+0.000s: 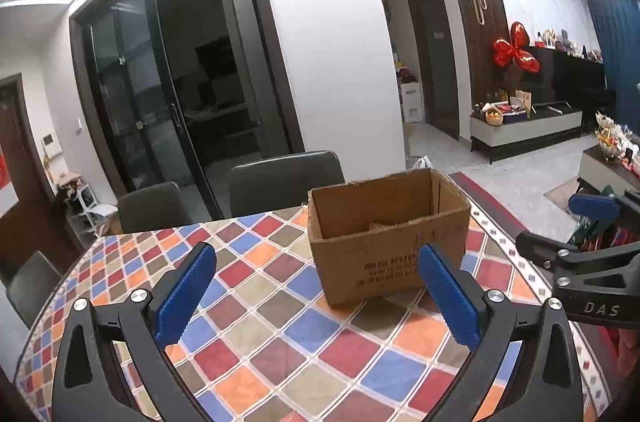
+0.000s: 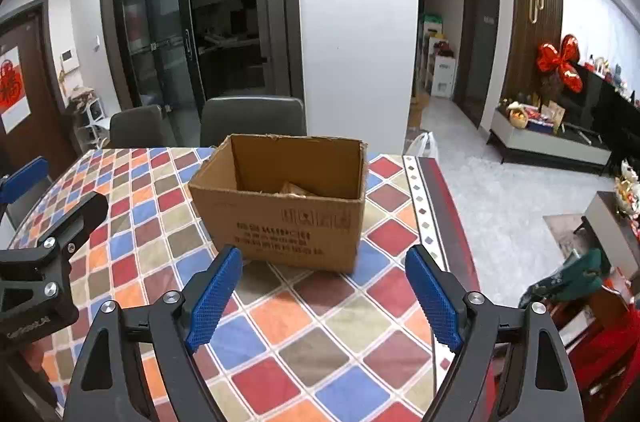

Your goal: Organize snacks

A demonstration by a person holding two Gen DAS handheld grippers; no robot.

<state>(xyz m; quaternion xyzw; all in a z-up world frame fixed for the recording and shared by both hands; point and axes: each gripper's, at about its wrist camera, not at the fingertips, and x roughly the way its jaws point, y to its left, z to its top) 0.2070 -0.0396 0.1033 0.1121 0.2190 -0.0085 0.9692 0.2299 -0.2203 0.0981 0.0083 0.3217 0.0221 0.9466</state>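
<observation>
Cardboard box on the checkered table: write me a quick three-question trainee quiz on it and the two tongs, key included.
1. True or false: the cardboard box stands with its top open.
2. Multiple choice: the left tongs and right tongs are A) both shut on snacks, B) both open and empty, C) one open, one shut.
3. Fill in: the box rests on the ____ tablecloth.

Key:
1. True; its flaps are gone or folded away, and something brownish lies at the bottom, too unclear to name.
2. B; each pair of blue pads stands apart with nothing between.
3. Checkered, in red, blue, orange and tan diamonds.
</observation>
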